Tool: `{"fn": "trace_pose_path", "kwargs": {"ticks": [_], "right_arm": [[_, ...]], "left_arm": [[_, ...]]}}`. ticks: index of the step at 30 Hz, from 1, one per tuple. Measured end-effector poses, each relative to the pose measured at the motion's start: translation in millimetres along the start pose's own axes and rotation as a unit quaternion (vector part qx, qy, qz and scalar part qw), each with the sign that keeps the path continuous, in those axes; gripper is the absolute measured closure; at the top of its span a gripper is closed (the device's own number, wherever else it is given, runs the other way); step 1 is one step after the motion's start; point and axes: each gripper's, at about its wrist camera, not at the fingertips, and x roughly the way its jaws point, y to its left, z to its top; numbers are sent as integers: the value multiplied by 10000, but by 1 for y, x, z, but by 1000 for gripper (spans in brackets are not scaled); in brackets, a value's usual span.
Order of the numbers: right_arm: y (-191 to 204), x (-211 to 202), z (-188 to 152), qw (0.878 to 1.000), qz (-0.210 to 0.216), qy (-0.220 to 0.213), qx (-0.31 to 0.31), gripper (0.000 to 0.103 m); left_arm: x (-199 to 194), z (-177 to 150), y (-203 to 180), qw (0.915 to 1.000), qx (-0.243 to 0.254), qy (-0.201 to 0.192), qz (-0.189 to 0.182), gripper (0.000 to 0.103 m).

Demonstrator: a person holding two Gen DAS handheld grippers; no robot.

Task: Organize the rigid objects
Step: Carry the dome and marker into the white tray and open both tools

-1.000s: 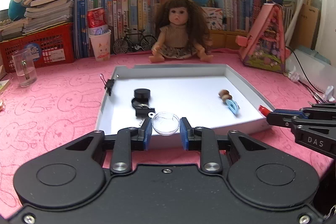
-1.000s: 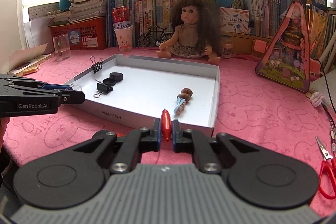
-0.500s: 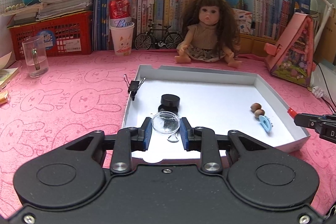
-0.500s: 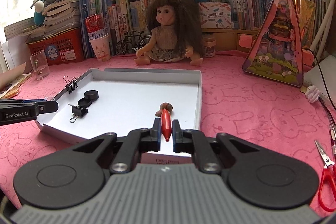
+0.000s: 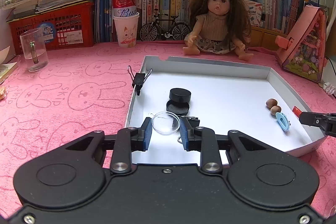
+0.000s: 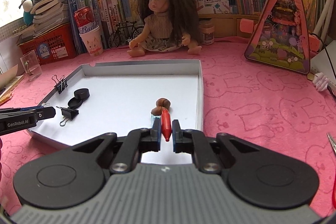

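A white tray (image 5: 210,65) lies on the pink cloth and also shows in the right wrist view (image 6: 200,85). My left gripper (image 5: 166,132) is shut on a clear round dish (image 5: 166,123), held over the tray's near left corner. My right gripper (image 6: 166,132) is shut on a red crayon-like stick (image 6: 164,124), held over the tray's near right part. In the tray lie a black round box with its lid (image 5: 179,98), a black binder clip (image 6: 69,113), two brown nuts (image 5: 273,106) and a blue clip (image 5: 283,123).
Another binder clip (image 5: 138,79) grips the tray's left wall. A doll (image 5: 217,22), toy bicycle (image 5: 163,28), paper cup (image 5: 126,30), glass mug (image 5: 33,49) and pink toy house (image 5: 304,43) stand behind the tray. Red scissors (image 6: 334,161) lie at the right.
Both grippers have moved forward over the tray with their objects still held. The left one went from the tray's front edge to its near left corner.
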Motion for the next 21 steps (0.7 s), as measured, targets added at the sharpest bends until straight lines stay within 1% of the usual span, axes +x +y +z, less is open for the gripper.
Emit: {"fn": "trace_pose_path", "kwargs": {"ticks": [13,21], "right_arm": [[0,12,1,9999,-2,127,11,90],[-1,17,1,9998,6,204,13,90]], "left_arm": [[13,-2,2,9999,-77,74,54,77],[16,-2,0,10000,-31,60,69,77]]}}
